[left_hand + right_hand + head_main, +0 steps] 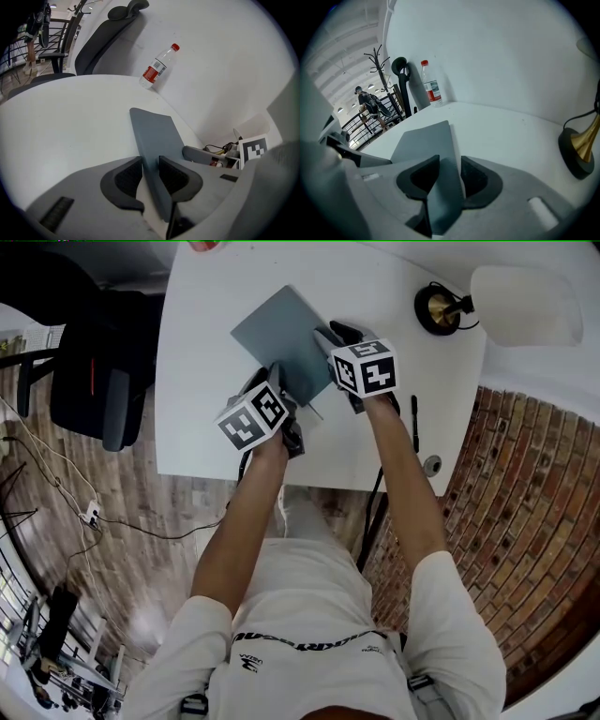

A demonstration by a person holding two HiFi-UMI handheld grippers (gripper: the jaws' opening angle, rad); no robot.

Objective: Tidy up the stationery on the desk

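Jaws of left gripper [150, 174] and right gripper [449, 177] both clamped on one grey notebook [281, 329]; one lamp [438, 307], one pen [413, 423].

Two grippers are working here, the left gripper [151, 161] and the right gripper [450, 164], both clamping one grey notebook [281, 334]. One white desk [206, 381] is carrying one pen [413, 423] and one small round object [431, 465] at its right, one lamp [439, 307] far right, and one bottle [159, 68] at the far edge. One office chair [94, 362] is standing left.
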